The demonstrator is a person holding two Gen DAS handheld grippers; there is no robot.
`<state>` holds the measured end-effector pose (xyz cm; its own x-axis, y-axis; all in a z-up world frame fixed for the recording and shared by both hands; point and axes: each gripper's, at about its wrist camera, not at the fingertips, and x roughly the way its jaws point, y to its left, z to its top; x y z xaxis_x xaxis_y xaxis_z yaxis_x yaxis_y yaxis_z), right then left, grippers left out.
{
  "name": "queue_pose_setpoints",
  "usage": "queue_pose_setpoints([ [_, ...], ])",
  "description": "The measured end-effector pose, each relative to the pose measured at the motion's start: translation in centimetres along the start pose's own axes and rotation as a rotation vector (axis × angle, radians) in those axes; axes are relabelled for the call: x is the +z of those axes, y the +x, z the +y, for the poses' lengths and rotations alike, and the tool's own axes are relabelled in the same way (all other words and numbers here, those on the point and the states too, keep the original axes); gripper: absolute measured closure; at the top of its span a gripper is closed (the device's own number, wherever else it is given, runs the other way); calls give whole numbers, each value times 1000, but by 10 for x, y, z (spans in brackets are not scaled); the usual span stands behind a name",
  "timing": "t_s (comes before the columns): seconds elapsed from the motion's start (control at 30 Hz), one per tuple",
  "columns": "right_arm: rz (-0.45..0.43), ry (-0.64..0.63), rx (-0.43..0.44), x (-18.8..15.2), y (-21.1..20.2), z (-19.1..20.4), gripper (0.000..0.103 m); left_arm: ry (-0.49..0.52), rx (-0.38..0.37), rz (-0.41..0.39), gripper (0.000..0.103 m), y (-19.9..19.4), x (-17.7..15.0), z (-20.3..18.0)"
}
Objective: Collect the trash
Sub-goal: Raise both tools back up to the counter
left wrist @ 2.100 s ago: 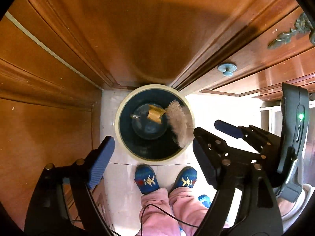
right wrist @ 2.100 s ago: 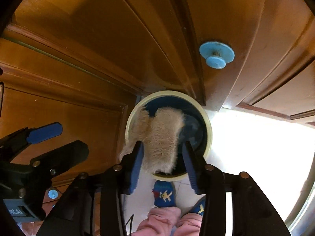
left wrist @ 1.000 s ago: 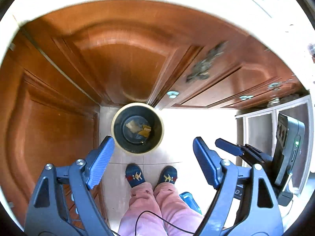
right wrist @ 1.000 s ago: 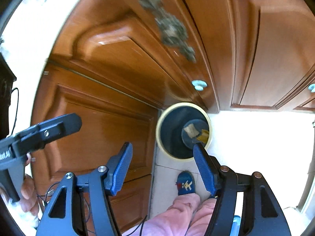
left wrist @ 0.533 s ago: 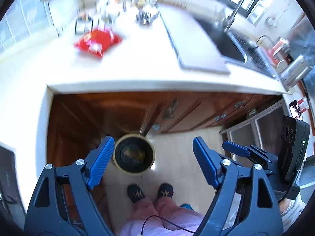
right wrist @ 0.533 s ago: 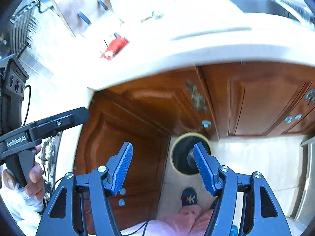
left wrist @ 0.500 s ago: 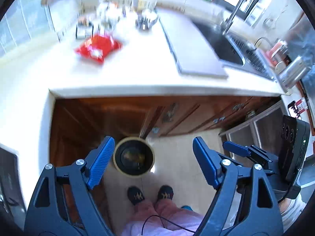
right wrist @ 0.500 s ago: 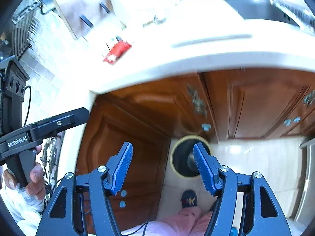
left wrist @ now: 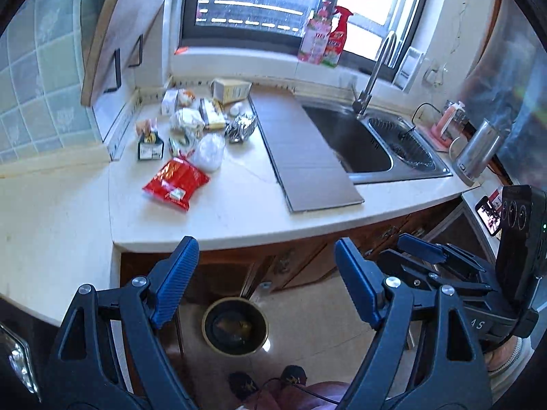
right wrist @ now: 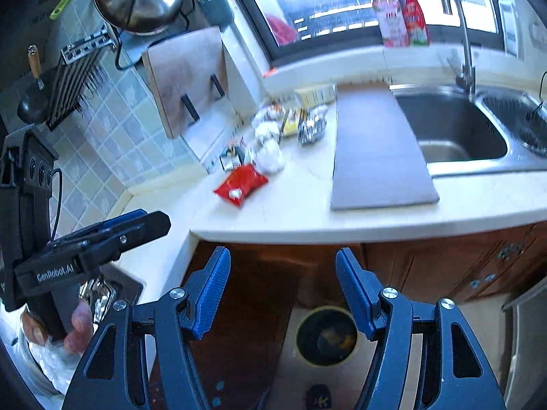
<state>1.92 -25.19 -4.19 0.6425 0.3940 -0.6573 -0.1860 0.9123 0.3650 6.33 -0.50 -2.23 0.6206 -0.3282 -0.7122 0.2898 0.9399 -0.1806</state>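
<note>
Both grippers held above the floor, facing the counter. Left gripper [left wrist: 266, 283] jaws wide apart, ribbed blue pads, nothing between; right gripper [right wrist: 282, 294] likewise apart and empty. Round, cream-rimmed bin [left wrist: 235, 330] on the pale tile floor by the wood cabinets, scraps inside. On the smooth white counter [left wrist: 239, 205]: glossy red packet [left wrist: 176, 182], crumpled foil [left wrist: 242, 125], white wads, small boxes. Steel sink [left wrist: 372, 143] far right.

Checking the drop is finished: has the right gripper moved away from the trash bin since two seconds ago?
Yes. The right gripper has lifted well above the trash bin, which now looks small on the floor, with the countertop in view. Its jaws are open and empty.
</note>
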Motion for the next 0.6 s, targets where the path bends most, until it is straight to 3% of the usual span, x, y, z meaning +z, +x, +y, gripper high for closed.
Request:
queue_pose_setpoints([
  [0.37, -28, 4, -35, 34, 0, 21, 38, -9, -3, -65, 24, -5, 26, 16],
  [0.6, 14, 19, -12, 60, 44, 9, 38, -44, 35, -36, 24, 30, 40, 36],
])
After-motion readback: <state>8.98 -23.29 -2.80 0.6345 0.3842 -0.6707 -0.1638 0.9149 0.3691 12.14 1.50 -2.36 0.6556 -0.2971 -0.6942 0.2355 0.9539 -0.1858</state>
